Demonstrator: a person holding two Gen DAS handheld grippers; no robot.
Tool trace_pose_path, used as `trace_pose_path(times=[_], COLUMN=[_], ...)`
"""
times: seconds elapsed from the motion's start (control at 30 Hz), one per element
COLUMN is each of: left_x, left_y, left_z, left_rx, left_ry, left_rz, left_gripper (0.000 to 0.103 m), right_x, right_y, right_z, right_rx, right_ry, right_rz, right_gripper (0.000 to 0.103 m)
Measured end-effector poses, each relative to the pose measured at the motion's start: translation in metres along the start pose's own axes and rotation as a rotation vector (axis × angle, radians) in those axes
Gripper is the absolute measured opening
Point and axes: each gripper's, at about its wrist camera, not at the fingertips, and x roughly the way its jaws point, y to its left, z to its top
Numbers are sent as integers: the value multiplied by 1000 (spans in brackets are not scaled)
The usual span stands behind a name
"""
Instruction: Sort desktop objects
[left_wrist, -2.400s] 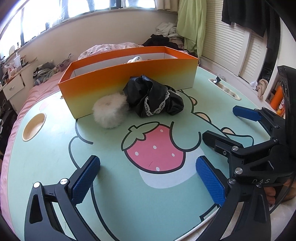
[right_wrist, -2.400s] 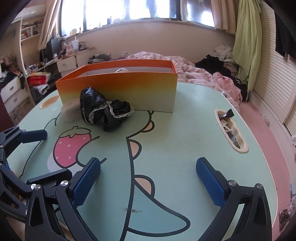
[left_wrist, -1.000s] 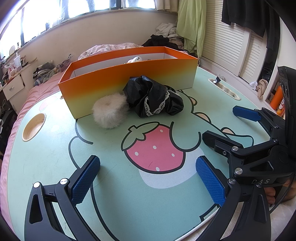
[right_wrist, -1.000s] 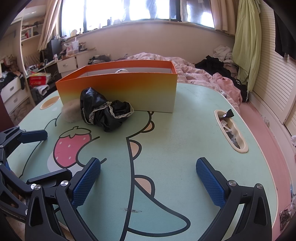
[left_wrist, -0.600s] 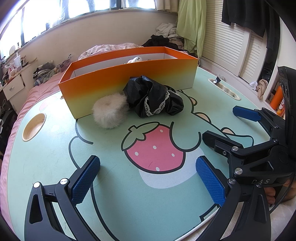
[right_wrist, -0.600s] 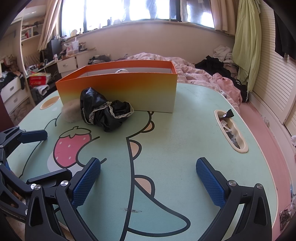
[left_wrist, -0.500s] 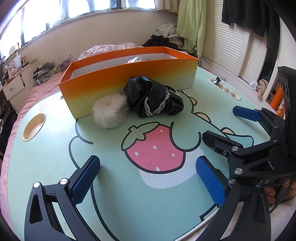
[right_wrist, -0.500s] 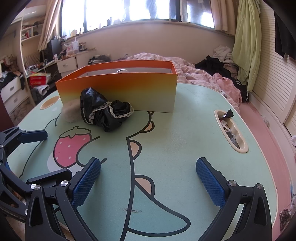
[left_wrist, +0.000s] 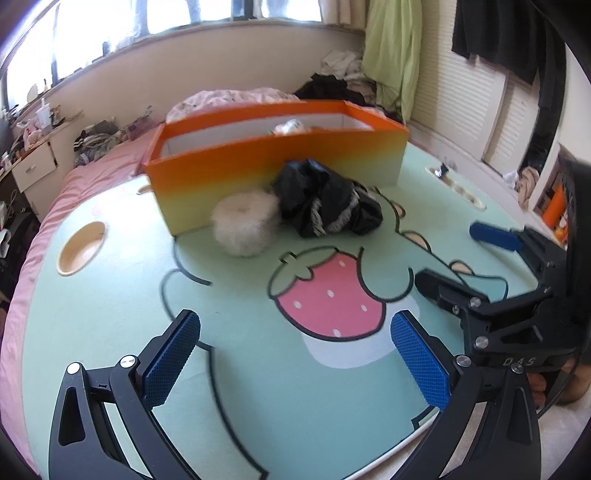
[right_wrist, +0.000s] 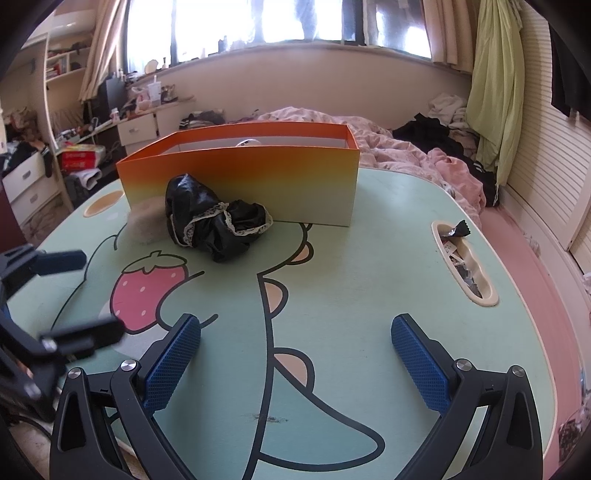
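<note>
Right, left gripper (left_wrist: 295, 358) and right gripper (right_wrist: 295, 360) both gape wide, holding nothing; fluffy puff (left_wrist: 243, 223) and black lace-trimmed cloth (left_wrist: 327, 208) touch at twelve o'clock against the orange box (left_wrist: 273, 162).

Bare tabletop (right_wrist: 369, 266) ahead; fluffy puff (left_wrist: 243, 225) and black garment (left_wrist: 328, 206) crowding orange box (left_wrist: 258, 162) front.

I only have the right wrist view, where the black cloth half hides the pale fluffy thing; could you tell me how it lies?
Observer: In the left wrist view the fluffy ring lies in full sight against the front wall of the orange box, touching the black cloth.
Operator: Thank you. The left gripper is blurred for me; is it holding anything?
Observer: No. The left gripper is open, and only the table shows between its pads.
</note>
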Motion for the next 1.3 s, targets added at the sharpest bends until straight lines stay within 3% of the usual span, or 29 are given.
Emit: trace_pose_path(times=[0.17,0.23,0.37,0.57,0.7,0.77,0.8,0.83,0.87,0.93,1.27,1.3], left_x=[-22,-27,-29,-23,-22,-21,-19,-18,-17,-14,31,37], left_y=[12,16,31,40,41,43,43,44,44,44,21,19], left_z=[5,7,10,13,16,17,18,18,18,19,57,60], left_rx=[-12,-12,-53,-76,-70,-72,-69,-67,-66,-65,56,65], left_ry=[-103,-122,-136,-126,-132,-130,-120,-115,-112,-103,17,32], left_rz=[14,35,23,-3,-2,2,2,2,4,3,24,23], left_gripper=[103,103,102,98,97,88,83,83,82,82,82,75], right_x=[-3,-8,-11,9,30,48,55,64,73,70,16,14], right_y=[0,-2,-7,2,18,27,29,29,29,24,-13,-14], right_z=[0,3,17,54,78,87,88,89,88,86,68,68], right_rx=[-9,-11,0,4,-5,-7,-7,-4,1,6,91,93], right_ry=[-16,-40,-50,6,60,105,127,154,185,170,8,3], right_rz=[34,81,91,186,296,307,288,270,271,311,298,297], right_gripper=[99,95,83,82,78,77,74,60,55,40,38,38])
